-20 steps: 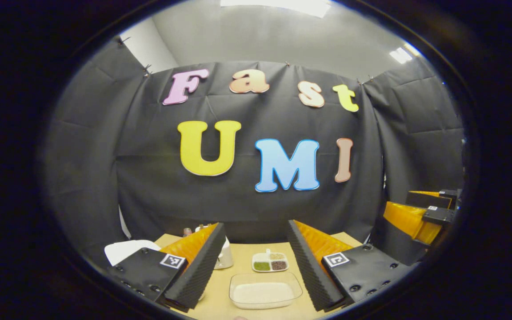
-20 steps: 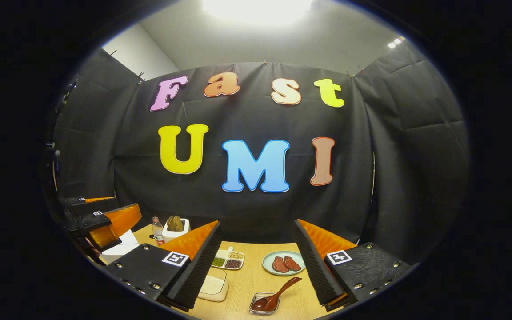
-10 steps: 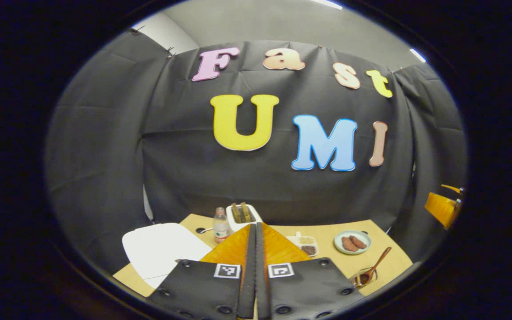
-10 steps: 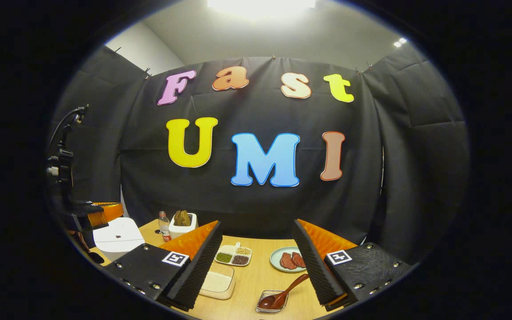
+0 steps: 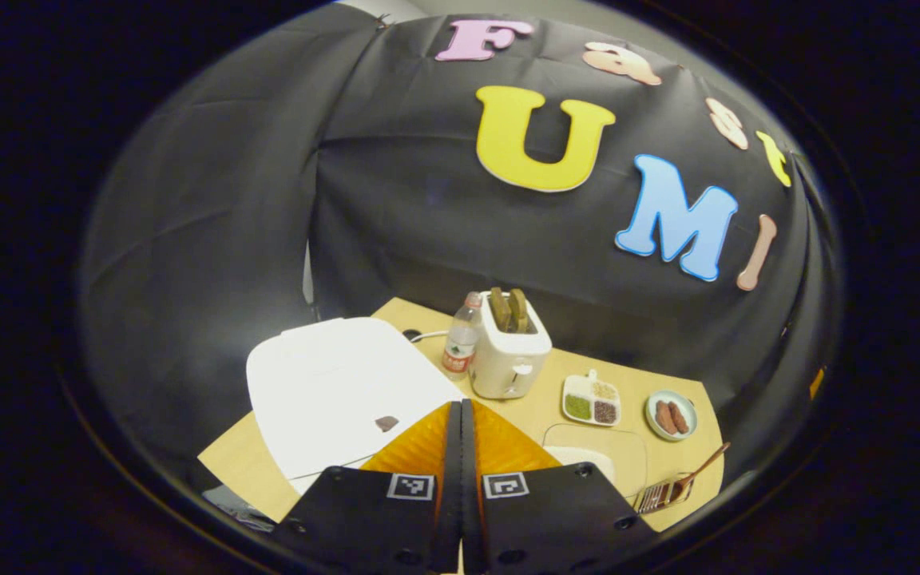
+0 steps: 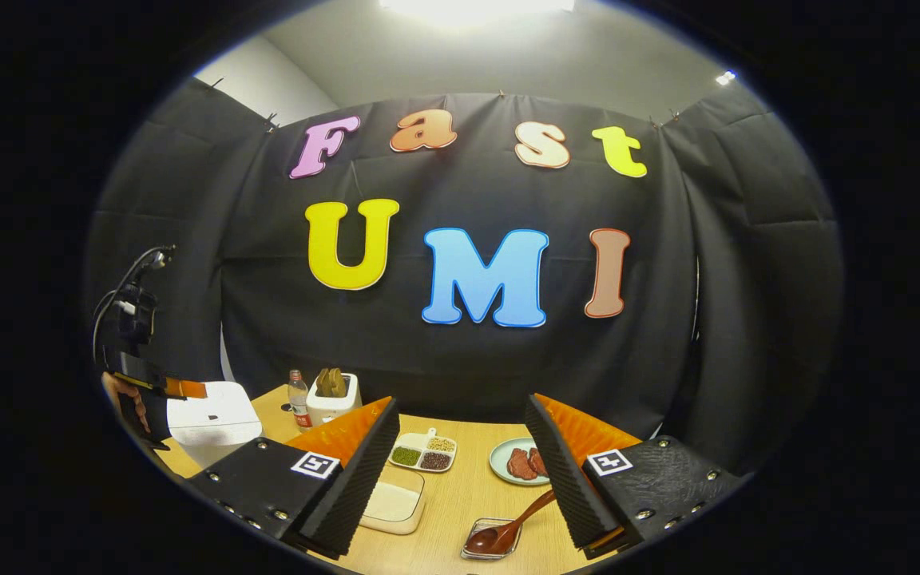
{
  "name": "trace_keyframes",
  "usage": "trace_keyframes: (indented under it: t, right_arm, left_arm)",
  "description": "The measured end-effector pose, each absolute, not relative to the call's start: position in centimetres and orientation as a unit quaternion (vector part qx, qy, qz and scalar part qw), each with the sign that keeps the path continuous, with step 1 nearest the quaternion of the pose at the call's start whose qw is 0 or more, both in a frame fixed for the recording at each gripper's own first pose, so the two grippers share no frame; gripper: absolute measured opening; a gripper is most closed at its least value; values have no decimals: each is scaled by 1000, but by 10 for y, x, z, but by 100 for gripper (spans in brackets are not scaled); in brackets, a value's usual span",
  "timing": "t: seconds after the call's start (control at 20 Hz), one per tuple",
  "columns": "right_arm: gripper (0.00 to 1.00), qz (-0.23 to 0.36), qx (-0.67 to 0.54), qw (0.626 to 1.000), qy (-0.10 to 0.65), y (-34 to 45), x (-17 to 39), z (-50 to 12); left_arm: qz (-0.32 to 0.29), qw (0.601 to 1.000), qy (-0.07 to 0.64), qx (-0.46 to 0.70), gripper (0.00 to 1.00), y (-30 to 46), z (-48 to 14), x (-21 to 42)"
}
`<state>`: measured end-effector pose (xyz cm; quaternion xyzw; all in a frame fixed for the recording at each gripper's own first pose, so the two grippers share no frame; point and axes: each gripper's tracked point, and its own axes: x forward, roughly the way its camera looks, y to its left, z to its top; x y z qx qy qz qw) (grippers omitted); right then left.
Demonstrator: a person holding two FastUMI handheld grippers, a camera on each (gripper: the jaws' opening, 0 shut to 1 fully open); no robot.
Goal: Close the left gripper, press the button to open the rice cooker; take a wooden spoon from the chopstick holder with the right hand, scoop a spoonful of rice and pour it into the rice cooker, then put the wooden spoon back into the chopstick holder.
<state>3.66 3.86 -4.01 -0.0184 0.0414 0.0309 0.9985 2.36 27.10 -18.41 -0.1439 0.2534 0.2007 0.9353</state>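
Note:
My left gripper (image 5: 460, 411) is shut with nothing between its fingers, and its tips hover over the right front edge of the white rice cooker (image 5: 336, 391). The cooker's lid is down, with a small dark button (image 5: 386, 423) just left of my fingertips. In the right gripper view the left gripper (image 6: 176, 388) and the hand holding it sit over the cooker (image 6: 212, 419). My right gripper (image 6: 461, 415) is open and empty above the table. The wooden spoon (image 6: 508, 527) rests in a small glass holder (image 6: 482, 551) below it. A clear container of rice (image 6: 392, 503) lies by its left finger.
A white toaster (image 5: 512, 355) with bread and a water bottle (image 5: 460, 339) stand behind the cooker. A sectioned dish of beans (image 6: 422, 454) and a plate of meat (image 6: 517, 463) sit mid-table. The wooden table (image 6: 460, 495) ends at the black cloth wall.
The left gripper went from open to shut, then swung left and tilted down over the rice cooker. The right gripper stayed open and hardly moved.

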Motion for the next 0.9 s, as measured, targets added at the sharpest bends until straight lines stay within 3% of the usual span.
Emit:
trace_keyframes:
  t: [0.6, 0.9]
  right_arm:
    - [97, 25, -21, 997, 75, 35, 45, -61]
    - [97, 35, -28, 996, 74, 41, 48, -60]
  left_arm:
    - [235, 892, 332, -197, 8, 321, -270, 27]
    - [243, 910, 297, -159, 9, 335, -243, 36]
